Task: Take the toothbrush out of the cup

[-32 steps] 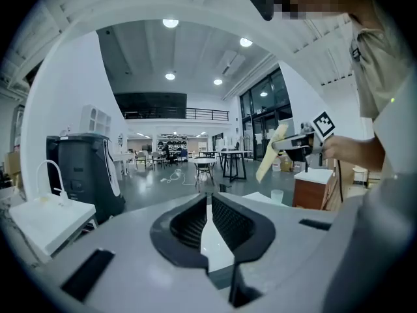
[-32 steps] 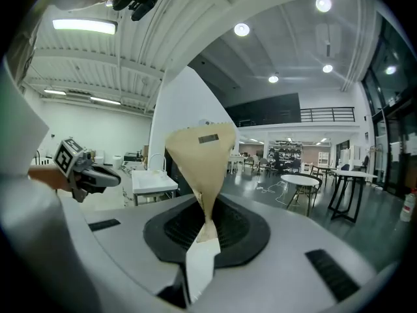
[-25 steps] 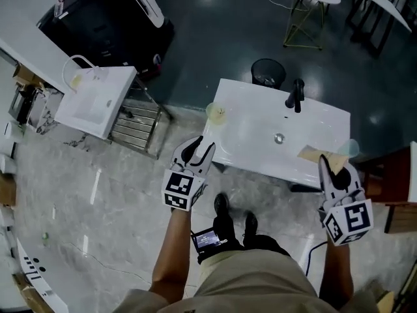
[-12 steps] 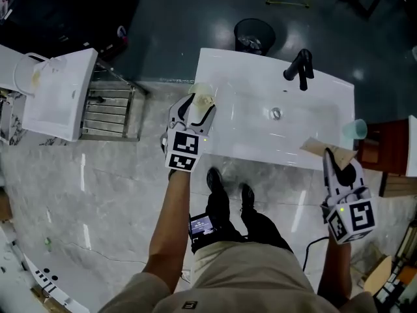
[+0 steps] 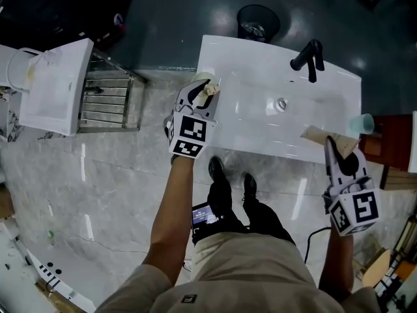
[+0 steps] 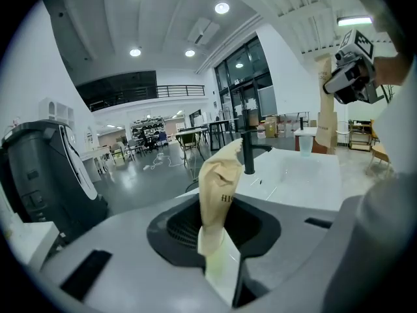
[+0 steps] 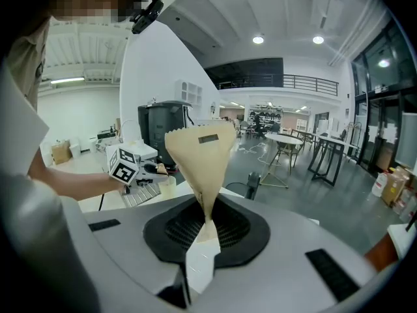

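Note:
A pale cup (image 5: 202, 78) stands at the left front corner of the white sink (image 5: 251, 129). My left gripper (image 5: 204, 92) is right over it; its jaws have just been closing and now pinch a tan paper-wrapped toothbrush (image 5: 210, 90). In the left gripper view the wrapper (image 6: 218, 181) stands up from between the jaws of that gripper (image 6: 218, 243), and the cup is hidden below them. My right gripper (image 5: 336, 150) hangs off the sink's right front corner, shut on a tan paper packet (image 5: 317, 135). That packet (image 7: 199, 158) fans upward out of the gripper (image 7: 201, 243).
A black faucet (image 5: 310, 55) stands at the back of the sink and a teal cup (image 5: 365, 122) at its right end. A black bin (image 5: 258, 22) is behind it. A second white basin (image 5: 55, 90) and a metal rack (image 5: 107, 100) are to the left.
My left gripper moved from in front of the sink to the cup, opened wide around it, then closed on the wrapped toothbrush. The right gripper kept its grip on the packet.

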`<state>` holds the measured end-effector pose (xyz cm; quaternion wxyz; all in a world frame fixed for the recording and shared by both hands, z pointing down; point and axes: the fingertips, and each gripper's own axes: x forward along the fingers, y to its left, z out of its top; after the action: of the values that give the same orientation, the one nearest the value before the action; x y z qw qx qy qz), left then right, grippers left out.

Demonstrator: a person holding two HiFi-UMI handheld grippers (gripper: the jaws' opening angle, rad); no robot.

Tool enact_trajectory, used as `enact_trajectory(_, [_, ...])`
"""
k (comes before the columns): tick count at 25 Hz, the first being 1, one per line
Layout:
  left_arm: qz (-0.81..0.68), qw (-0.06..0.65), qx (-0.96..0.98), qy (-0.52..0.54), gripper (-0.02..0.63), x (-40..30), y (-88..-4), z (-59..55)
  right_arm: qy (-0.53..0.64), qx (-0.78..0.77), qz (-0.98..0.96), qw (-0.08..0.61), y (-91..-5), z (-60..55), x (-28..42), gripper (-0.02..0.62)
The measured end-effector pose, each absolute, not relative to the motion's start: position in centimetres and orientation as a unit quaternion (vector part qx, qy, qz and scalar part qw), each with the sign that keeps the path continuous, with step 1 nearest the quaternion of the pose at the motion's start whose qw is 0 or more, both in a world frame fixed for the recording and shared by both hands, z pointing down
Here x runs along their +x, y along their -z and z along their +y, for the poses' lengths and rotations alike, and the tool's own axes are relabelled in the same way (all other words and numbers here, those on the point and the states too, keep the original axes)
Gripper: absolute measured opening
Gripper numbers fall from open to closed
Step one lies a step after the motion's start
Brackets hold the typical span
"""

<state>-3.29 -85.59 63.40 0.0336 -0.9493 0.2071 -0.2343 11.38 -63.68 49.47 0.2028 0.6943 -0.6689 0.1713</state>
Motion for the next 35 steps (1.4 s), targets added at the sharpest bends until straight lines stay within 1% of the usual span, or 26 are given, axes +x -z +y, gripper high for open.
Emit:
enact_trajectory(2, [0.211, 0.039, -0.95, 0.225, 0.05, -3.3, -62.5, -85.6, -0.165, 0.695, -0.671, 0.201, -49.0, -63.8, 11.6, 0.034])
enact_trajectory(5, [0.226, 0.045, -0.95, 0.21, 0.036, -4.0, -60.3, -85.4, -0.159, 0.693, -0.675, 0.196, -48.3, -63.5, 11.6, 0.034])
enact_trajectory(14, [0.265, 0.065, -0.949, 0.156, 0.032, -6.5, -50.1, -82.8, -0.114, 0.686, -0.699, 0.163, -43.1, -62.6, 11.5, 0.034])
enact_trajectory(20, [0.281, 0.074, -0.949, 0.127, 0.032, -9.2, -42.6, -78.1, -0.079, 0.674, -0.724, 0.128, -38.8, -61.2, 10.9, 0.034])
enact_trajectory(28, [0.286, 0.071, -0.95, 0.104, 0.032, -13.3, -35.3, -71.7, -0.041, 0.658, -0.747, 0.086, -34.6, -59.5, 9.8, 0.034])
enact_trajectory(35, [0.293, 0.103, -0.946, 0.096, 0.032, -14.8, -29.7, -65.1, -0.014, 0.648, -0.758, 0.074, -31.1, -55.6, 9.7, 0.034])
